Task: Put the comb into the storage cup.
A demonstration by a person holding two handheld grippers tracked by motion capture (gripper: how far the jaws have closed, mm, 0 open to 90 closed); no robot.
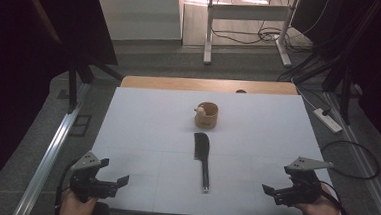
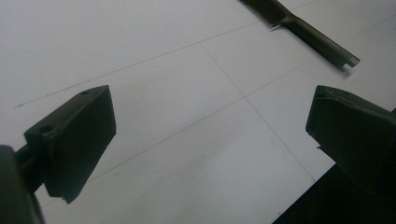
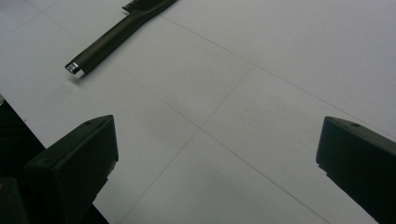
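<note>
A dark flat-bladed knife with a slim handle (image 1: 202, 158) lies mid-worktop, a small tan wooden cup (image 1: 206, 115) just beyond it — contents unclear, perhaps a pale figure. Left gripper (image 1: 115, 177) and right gripper (image 1: 272, 191) hover at the near corners — jaws wide apart, empty.

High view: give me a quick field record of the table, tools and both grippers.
surface: white table
knife: black cleaver at centre, handle toward the person
cup: small wooden cup just beyond the blade, something pale inside
left gripper: open, near left corner, holding nothing
right gripper: open, near right corner, holding nothing
contact: neither gripper touches the cleaver
</note>
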